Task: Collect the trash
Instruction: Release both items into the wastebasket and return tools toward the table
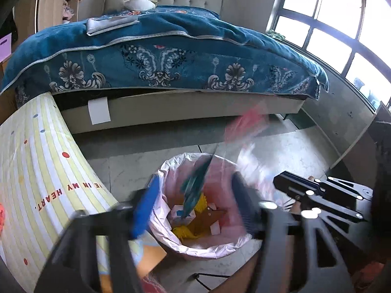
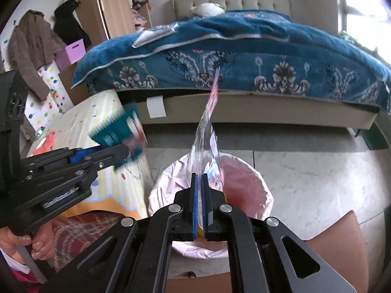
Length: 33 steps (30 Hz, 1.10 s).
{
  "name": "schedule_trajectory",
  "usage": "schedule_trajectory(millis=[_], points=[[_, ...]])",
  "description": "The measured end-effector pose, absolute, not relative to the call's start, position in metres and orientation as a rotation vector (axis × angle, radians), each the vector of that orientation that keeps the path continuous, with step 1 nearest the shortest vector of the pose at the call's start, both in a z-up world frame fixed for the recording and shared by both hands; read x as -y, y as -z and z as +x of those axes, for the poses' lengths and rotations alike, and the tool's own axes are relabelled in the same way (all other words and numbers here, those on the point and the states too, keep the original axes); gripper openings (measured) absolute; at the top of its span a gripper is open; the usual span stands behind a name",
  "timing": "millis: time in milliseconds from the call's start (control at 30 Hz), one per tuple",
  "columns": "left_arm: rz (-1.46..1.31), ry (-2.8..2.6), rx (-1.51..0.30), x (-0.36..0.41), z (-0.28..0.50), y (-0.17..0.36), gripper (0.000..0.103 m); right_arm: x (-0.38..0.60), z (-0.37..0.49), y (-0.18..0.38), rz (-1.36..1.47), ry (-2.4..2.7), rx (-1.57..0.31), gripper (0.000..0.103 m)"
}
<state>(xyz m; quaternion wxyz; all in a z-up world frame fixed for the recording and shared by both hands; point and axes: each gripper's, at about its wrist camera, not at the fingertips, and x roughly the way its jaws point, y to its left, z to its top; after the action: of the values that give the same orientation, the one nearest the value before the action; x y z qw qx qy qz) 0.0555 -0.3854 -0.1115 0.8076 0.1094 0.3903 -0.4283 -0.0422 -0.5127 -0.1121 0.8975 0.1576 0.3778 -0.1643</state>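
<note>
Left wrist view: left gripper [image 1: 195, 205] above the trash bin [image 1: 168, 232], which stands on the tiled floor [image 1: 127, 168] and is lined with a pale pink bag. Fingers spread wide, one at each side of the bin mouth. A teal wrapper [image 1: 195, 188], motion-blurred, sits between them over the opening, touching neither finger as far as the blur allows. Yellow and white scraps lie at the bin's bottom. The right gripper [image 1: 281, 183] enters from the right, with a blurred clear-and-pink plastic wrapper [image 1: 244, 131] rising from it beside the bin's right rim. Striped yellow tablecloth [image 1: 36, 171] at left; bed [image 1: 158, 56] with blue floral cover behind.

Right wrist view: right gripper [image 2: 200, 183] directly over the bin [image 2: 246, 175]. Blue pads pressed together, pinching the lower end of the clear plastic wrapper [image 2: 207, 134], which stands up tall and narrow from the pinch, pink print toward its tip. Left gripper [image 2: 127, 152] at left with the blurred teal wrapper [image 2: 114, 129] at its tip, near the bin's left rim; contact cannot be judged here.
</note>
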Motion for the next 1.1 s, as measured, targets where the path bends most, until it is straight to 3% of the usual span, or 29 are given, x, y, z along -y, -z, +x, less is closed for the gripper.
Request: schedule_trajectory(millis=[100,367,600,1100], points=[[0.266,0.916,-0.818,0.383,0.053,0.111,0.061,0.514,-0.042,0.115,0.351,0.353,-0.785,0.02],[0.27,0.837,-0.733,0.347,0.046,0.08,0.062,0.507,-0.053,0.099,0.359,0.354,-0.732,0.023],[0.239,0.716,-0.653,0.283,0.04,0.046,0.068,0.465,-0.048,0.065,0.318,0.257,-0.667,0.039],[0.128,0.38,-0.659,0.109,0.059,0.029,0.072,0.318,0.026,0.034,0.132,-0.078,-0.707,0.044]])
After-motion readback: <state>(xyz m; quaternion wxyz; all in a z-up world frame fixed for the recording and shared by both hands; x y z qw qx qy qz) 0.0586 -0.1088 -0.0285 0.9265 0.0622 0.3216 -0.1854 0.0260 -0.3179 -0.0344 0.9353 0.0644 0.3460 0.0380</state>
